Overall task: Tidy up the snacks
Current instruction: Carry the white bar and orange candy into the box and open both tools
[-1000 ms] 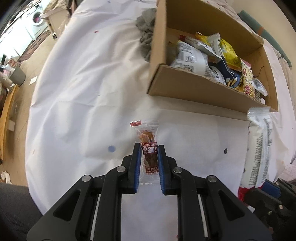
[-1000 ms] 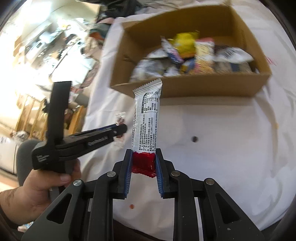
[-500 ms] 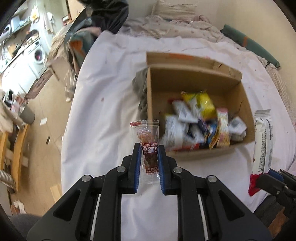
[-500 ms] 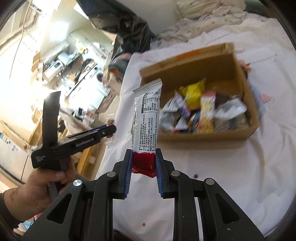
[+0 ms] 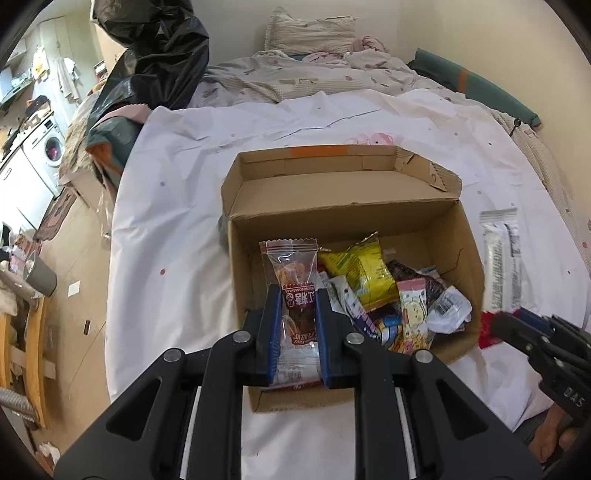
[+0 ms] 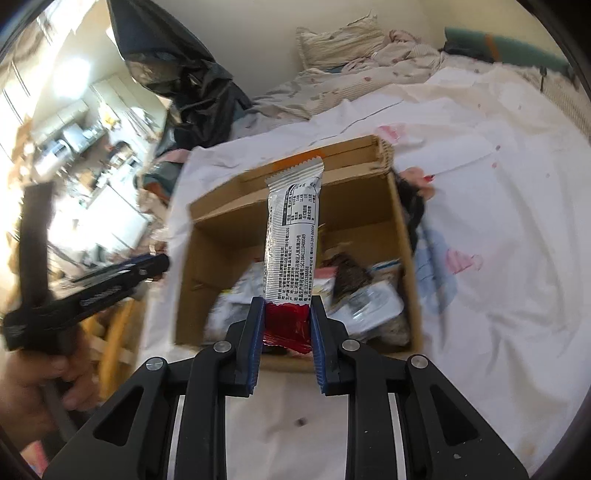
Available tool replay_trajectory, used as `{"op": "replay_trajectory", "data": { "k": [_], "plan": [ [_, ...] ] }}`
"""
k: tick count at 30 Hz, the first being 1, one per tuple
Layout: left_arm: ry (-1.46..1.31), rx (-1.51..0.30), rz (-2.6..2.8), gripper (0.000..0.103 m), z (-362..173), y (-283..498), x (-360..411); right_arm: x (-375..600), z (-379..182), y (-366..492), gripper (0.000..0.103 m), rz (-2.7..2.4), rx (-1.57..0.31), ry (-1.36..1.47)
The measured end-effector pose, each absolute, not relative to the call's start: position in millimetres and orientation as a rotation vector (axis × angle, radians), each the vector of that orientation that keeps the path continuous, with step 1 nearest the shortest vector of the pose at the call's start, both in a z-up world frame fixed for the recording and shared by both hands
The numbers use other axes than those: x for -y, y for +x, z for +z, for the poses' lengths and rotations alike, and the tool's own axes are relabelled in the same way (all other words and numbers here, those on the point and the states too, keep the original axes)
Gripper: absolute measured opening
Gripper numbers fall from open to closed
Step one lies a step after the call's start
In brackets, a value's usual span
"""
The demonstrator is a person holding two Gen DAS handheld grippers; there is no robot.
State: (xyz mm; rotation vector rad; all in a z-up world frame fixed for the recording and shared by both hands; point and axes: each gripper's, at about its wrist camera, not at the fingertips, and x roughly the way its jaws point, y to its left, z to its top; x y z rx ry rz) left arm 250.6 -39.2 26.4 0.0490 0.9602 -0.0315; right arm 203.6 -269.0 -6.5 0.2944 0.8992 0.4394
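My left gripper [image 5: 295, 299] is shut on a small clear snack packet [image 5: 293, 273] with a red label, held above the near left part of an open cardboard box [image 5: 343, 218]. My right gripper [image 6: 287, 312] is shut on the red end of a long silver snack bar [image 6: 293, 236], which stands up over the same cardboard box [image 6: 218, 229]. Several snack packets [image 5: 373, 273] lie in the box. The silver bar [image 5: 502, 266] and the right gripper [image 5: 517, 328] show at the right of the left wrist view. A hand [image 6: 40, 391] holds the left gripper [image 6: 155, 264] left of the box.
The box sits on a white sheet [image 5: 166, 229] spread over a bed. Crumpled bedding and a pillow [image 5: 314, 33] lie behind it. A black plastic bag [image 5: 159, 51] stands at the back left. The floor, a washing machine [image 5: 48, 155] and wooden furniture are off the left edge.
Both grippers rose and moved forward with their snacks. The box, earlier ahead of them, now lies below both snacks, and its inside is in view.
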Motion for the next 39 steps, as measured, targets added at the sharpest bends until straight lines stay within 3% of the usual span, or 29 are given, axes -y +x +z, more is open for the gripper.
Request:
{"op": "replay_trajectory", "data": {
  "k": [33,35,37,39],
  "plan": [
    [0.059,-1.054,-0.028,0.018,-33.0,295.0,58.2,245.7,-51.0,258.8,0.028,0.436,-1.063,0.341],
    [0.069,-1.059,-0.024,0.026,-32.8,294.4,59.7,244.6,-49.6,259.9,0.028,0.439,-1.060,0.347],
    [0.081,-1.055,-0.012,0.064,-30.8,292.8,61.0,245.3,-48.5,260.3,0.029,0.435,-1.061,0.351],
    [0.089,-1.026,0.004,0.083,-25.7,289.3,61.2,247.2,-47.4,259.8,0.031,0.438,-1.059,0.355]
  ]
}}
